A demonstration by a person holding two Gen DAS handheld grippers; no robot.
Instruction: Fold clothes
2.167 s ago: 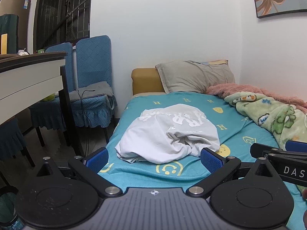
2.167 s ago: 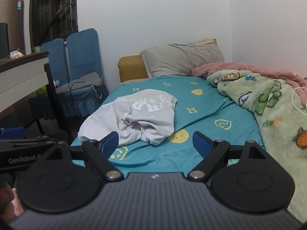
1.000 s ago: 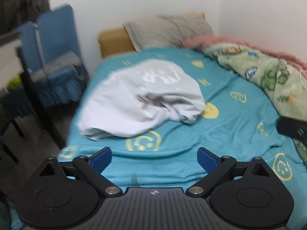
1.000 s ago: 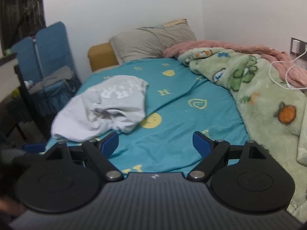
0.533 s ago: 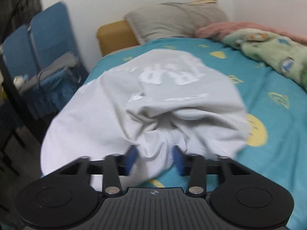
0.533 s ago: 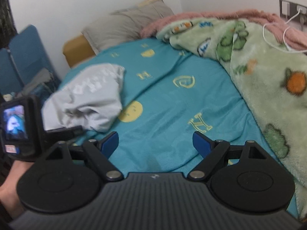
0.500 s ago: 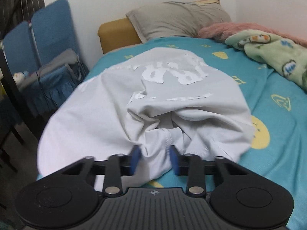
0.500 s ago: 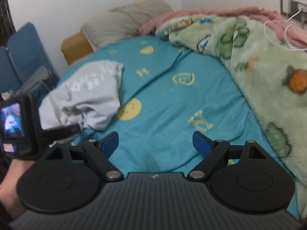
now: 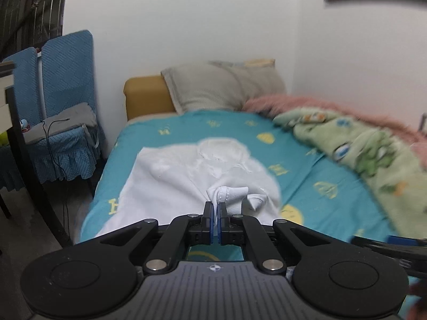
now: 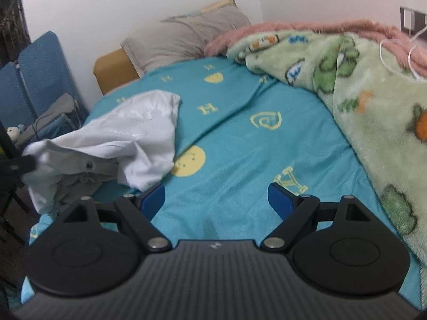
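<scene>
Left wrist: left claw (image 9: pixel 215 222) pinching white shirt (image 9: pixel 186 181) hem.

grey pillow (image 9: pixel 221 85) | green blanket (image 10: pixel 373 101) | blue chairs (image 9: pixel 53 80) | teal sheet (image 10: pixel 253 144)

Left gripper (image 9: pixel 216 214) pinching white shirt (image 9: pixel 186 181) on bed (image 9: pixel 307 176).
Blue pads closed tight on a bunched ribbed hem; rest of shirt lies crumpled toward bed's left edge. Grey pillow (image 9: pixel 221 85) at head end, green blanket (image 9: pixel 373 160) along right edge, blue chairs (image 9: pixel 61 80) left of bed.
</scene>
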